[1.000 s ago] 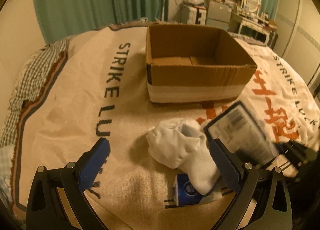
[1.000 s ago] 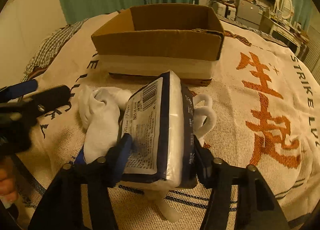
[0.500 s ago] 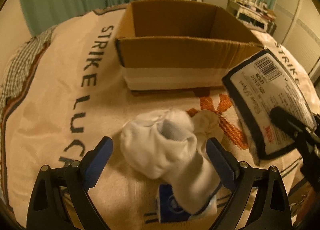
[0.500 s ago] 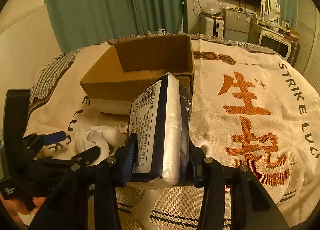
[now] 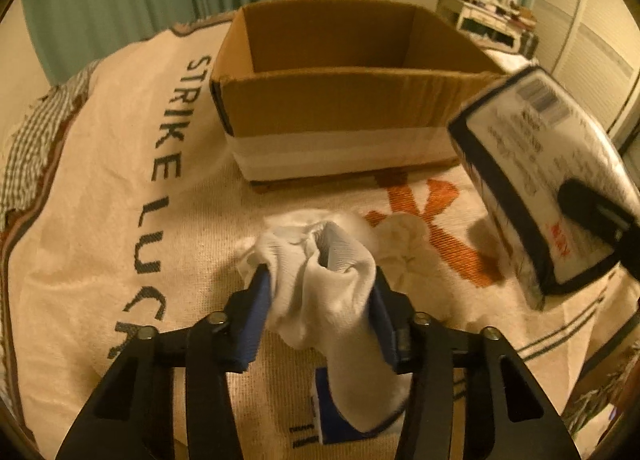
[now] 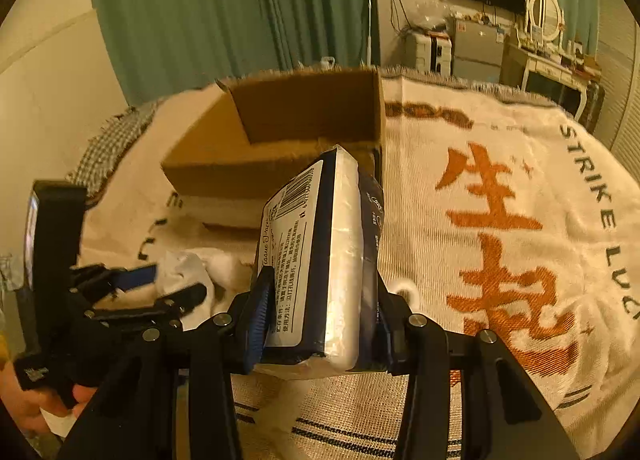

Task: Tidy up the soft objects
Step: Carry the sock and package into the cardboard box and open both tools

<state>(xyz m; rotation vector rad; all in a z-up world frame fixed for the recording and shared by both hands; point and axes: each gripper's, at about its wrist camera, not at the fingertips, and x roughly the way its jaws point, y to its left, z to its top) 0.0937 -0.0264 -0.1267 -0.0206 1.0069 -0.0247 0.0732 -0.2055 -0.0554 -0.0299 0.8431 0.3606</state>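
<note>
My left gripper (image 5: 320, 300) is shut on a white sock (image 5: 328, 284) on the bedspread; the sock also shows in the right wrist view (image 6: 184, 272) with the left gripper (image 6: 160, 284) around it. My right gripper (image 6: 320, 312) is shut on a tissue pack (image 6: 320, 260) with dark blue edges and holds it upright above the blanket, in front of the open cardboard box (image 6: 280, 140). In the left wrist view the pack (image 5: 544, 180) hangs at the right, near the box's (image 5: 340, 100) front right corner. The box's floor is hidden.
A cream blanket (image 5: 120, 200) with black "STRIKE LUCK" letters and orange characters (image 6: 500, 240) covers the bed. A small blue-and-white packet (image 5: 332, 420) lies under the sock. A pale round soft item (image 5: 404, 236) lies beside the sock. Green curtains (image 6: 220, 12) and a dresser (image 6: 552, 60) stand behind.
My left gripper has closed from wide open onto the white sock. My right gripper has lifted the tissue pack up and toward the box.
</note>
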